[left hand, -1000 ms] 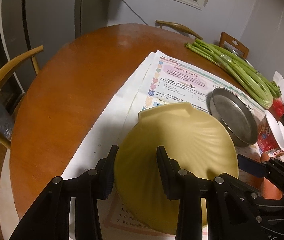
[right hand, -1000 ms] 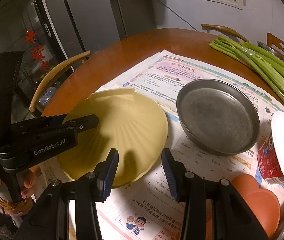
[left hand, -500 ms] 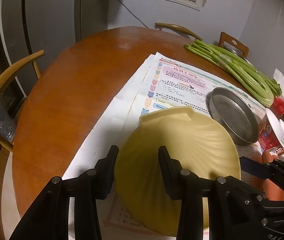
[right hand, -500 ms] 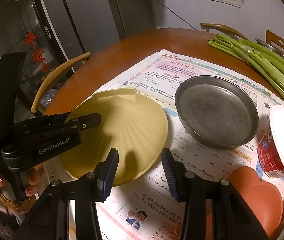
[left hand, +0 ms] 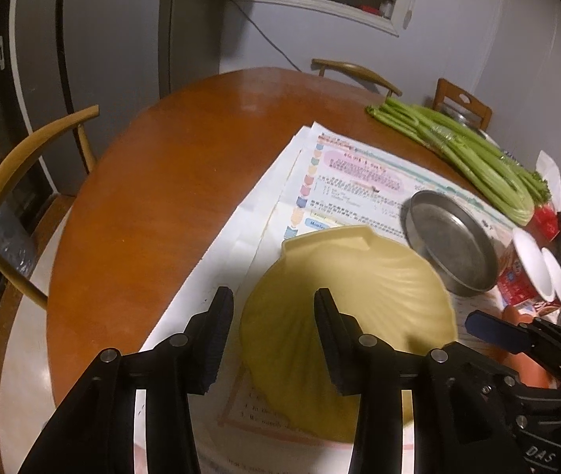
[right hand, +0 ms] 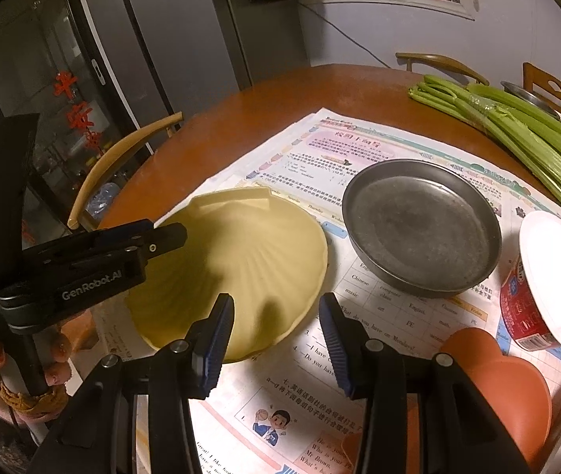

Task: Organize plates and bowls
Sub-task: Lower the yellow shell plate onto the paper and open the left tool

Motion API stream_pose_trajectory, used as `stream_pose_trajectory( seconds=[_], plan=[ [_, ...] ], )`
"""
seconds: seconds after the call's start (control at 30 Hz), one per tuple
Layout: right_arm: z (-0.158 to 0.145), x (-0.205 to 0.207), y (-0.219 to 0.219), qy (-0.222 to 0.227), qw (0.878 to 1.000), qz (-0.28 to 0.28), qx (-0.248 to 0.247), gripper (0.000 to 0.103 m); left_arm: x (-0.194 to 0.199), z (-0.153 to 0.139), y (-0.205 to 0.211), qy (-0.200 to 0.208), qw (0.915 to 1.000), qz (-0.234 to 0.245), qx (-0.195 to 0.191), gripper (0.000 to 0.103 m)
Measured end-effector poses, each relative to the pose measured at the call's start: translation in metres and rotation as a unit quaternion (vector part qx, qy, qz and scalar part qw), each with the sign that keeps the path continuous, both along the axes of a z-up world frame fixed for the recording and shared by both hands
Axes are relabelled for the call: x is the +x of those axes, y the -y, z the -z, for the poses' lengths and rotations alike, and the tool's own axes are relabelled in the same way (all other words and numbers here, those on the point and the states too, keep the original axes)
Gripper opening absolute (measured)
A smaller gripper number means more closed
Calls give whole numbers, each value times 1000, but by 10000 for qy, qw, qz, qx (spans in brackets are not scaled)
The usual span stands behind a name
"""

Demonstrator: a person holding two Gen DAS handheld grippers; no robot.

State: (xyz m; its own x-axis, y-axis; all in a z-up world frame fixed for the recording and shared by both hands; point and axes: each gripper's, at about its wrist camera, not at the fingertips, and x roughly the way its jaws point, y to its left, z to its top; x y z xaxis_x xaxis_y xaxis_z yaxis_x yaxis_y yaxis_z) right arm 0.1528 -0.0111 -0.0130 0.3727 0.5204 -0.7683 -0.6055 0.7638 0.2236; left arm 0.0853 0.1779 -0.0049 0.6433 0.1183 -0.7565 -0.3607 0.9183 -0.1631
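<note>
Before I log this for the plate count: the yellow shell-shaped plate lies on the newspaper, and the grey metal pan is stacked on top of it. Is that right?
Not quite. The yellow shell-shaped plate does lie on the newspaper, but the grey metal pan is not stacked on it. The pan sits beside the plate, on the newspaper too, with printed paper showing between them. The right wrist view shows this best.

left gripper (left hand: 273,339): black, silver screws, white "GenRobot.AI" lettering
right gripper (right hand: 276,341): black, blue ribbed pads
hand (right hand: 23,379): mustard lace cuff
</note>
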Motion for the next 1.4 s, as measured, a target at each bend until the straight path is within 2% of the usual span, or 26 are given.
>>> stream_pose_trajectory(
  seconds=[0.33,0.83,1.1,1.4],
  plan=[
    [-19,-10,18,194,9997,74,127,46,-19,-24,26,267,9992,278,-78,47],
    [-49,-25,74,530,9975,431,197,45,-28,-45,80,393,9961,783,-38,48],
    [-55,-29,106,550,9960,662,226,46,-31,-48,112,329,9936,1083,36,48],
    [-50,-29,138,518,9943,922,157,46,-30,-32,150,7,9893,1459,-19,48]
  ],
)
